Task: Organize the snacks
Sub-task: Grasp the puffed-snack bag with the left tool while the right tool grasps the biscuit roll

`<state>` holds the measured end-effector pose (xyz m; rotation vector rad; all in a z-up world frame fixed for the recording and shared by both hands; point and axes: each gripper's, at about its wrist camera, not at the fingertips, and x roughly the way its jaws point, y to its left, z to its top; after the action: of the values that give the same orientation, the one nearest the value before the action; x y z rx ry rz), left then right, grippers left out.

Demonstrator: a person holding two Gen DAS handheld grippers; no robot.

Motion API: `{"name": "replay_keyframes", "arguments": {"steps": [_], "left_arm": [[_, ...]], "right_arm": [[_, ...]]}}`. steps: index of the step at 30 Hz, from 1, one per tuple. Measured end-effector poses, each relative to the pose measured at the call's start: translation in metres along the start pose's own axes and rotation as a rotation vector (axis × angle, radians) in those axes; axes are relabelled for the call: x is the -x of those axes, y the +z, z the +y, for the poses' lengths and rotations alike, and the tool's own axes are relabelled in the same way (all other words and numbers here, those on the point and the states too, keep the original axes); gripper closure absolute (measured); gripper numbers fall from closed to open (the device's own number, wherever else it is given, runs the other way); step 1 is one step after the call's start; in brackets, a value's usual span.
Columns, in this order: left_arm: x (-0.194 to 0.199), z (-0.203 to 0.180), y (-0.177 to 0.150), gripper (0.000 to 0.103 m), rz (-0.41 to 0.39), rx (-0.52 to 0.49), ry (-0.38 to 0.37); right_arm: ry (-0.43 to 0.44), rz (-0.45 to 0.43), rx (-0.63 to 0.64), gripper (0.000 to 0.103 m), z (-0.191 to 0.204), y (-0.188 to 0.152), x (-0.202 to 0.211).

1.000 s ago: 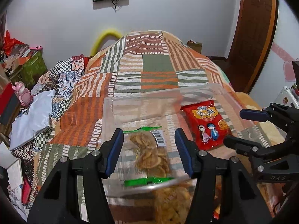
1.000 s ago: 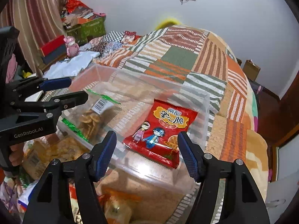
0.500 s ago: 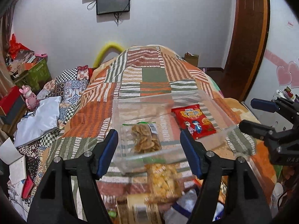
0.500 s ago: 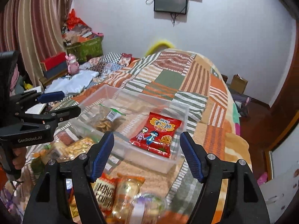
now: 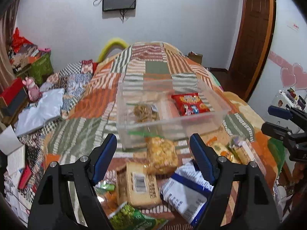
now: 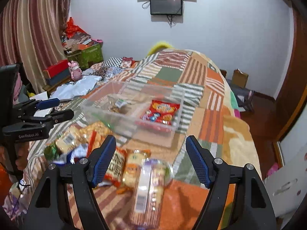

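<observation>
Patchwork bedspread (image 5: 153,71) in orange, green and white stripes covers the bed I work on. At twelve o'clock from my left gripper (image 5: 153,153) sits a clear plastic bin (image 5: 220,113) holding a red snack packet (image 5: 189,103) and a bag of brown chips (image 5: 144,112). My left gripper's jaws stand wide apart, holding nothing, above a heap of loose snacks (image 5: 161,154). My right gripper (image 6: 151,158) is likewise spread and empty, over a blurred cookie pack (image 6: 147,189) at six o'clock.
</observation>
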<state>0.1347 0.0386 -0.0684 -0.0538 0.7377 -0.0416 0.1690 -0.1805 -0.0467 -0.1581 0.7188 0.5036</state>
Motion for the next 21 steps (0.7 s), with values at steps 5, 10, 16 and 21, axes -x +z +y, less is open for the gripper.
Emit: {"name": "replay_keyframes", "arguments": {"steps": [5,10,16,21], "left_arm": [[-0.02,0.002,-0.014,0.027,0.056,0.006,-0.001],[-0.037,0.001,-0.022,0.04,0.104,-0.003,-0.018],[-0.053,-0.007,-0.023,0.042,0.14,-0.044,-0.025],[-0.069,-0.008,-0.02,0.042,0.177,-0.052,-0.028]], "right_arm": [[0.018,0.045,-0.031,0.031,-0.004,-0.022,-0.009],[0.046,0.097,-0.066,0.031,-0.009,-0.044,-0.022],[0.061,0.132,-0.079,0.037,-0.011,-0.059,-0.031],[0.075,0.148,-0.089,0.041,-0.011,-0.068,-0.033]]}}
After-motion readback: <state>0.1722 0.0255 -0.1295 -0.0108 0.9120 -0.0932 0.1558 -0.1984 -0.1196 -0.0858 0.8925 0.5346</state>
